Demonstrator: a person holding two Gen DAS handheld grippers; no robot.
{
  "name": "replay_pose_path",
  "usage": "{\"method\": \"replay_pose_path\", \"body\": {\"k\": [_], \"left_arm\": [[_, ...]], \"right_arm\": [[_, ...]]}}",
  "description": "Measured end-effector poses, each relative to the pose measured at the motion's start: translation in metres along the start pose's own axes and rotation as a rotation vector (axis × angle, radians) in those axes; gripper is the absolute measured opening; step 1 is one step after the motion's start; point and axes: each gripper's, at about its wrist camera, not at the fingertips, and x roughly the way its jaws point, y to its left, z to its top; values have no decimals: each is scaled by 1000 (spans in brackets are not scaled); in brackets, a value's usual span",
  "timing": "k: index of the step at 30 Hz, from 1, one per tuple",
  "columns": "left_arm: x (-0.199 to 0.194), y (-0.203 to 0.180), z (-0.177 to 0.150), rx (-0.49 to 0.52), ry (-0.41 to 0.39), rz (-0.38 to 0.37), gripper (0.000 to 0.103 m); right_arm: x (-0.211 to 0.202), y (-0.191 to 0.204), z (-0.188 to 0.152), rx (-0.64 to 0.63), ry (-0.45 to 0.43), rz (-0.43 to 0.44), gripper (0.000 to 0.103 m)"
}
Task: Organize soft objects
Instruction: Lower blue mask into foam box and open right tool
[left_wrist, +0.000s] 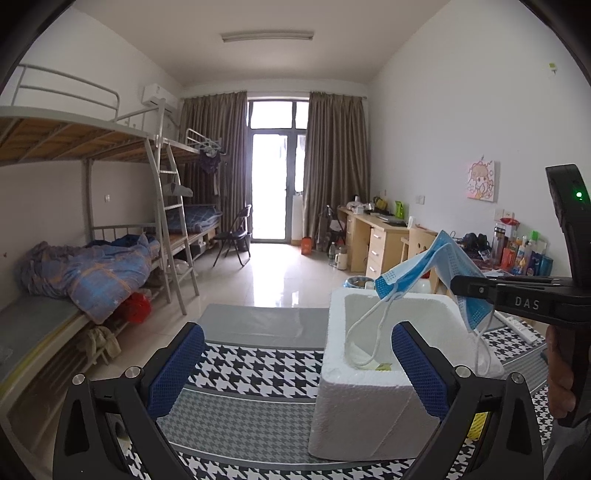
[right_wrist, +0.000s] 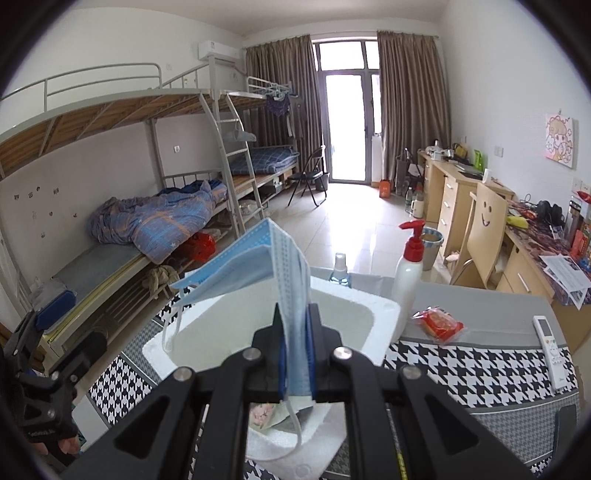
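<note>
A blue face mask (right_wrist: 251, 266) hangs folded from my right gripper (right_wrist: 295, 317), which is shut on the mask's edge. It hovers just above the open white foam box (right_wrist: 369, 299) on the houndstooth cloth. In the left wrist view the right gripper (left_wrist: 458, 286) reaches in from the right, holding the mask (left_wrist: 421, 269) over the box (left_wrist: 369, 398), with the white ear loops dangling inside. My left gripper (left_wrist: 297, 369) is open and holds nothing, with the box's near left corner between its blue pads (left_wrist: 177, 369).
Behind the box stand a white pump bottle with a red top (right_wrist: 408, 273) and a small spray bottle (right_wrist: 340, 267). A red snack packet (right_wrist: 439, 325) and a white remote (right_wrist: 552, 350) lie to the right. Bunk beds line the left wall, desks the right.
</note>
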Motion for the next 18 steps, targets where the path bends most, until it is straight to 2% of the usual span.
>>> {"method": "replay_pose_path", "body": {"k": [3,5,7,8,10,12,18], "left_arm": [[2,4,-2,-9,6,5,102],[3,5,-4,-9,10,9,102],[4,6,-5,-11,14,10,102],[5,6,-5,-11,16,9,102],[6,6,-6,-10,19,10,102],[7,7,-6,-14,21,8,102],[8,6,-8,-15,30,0,102]], "right_arm": [[7,2,-1,-4,22,-1,12],[12,2,-2,-4,37,3,18],[15,3,-4,-10,50,6,34],[16,4,-5,-10,55,10,38],[16,5,-6,-4,62,17,56],[13,9,-7,-6,53,23,63],[2,12,-8,-12,27,35,68]]}}
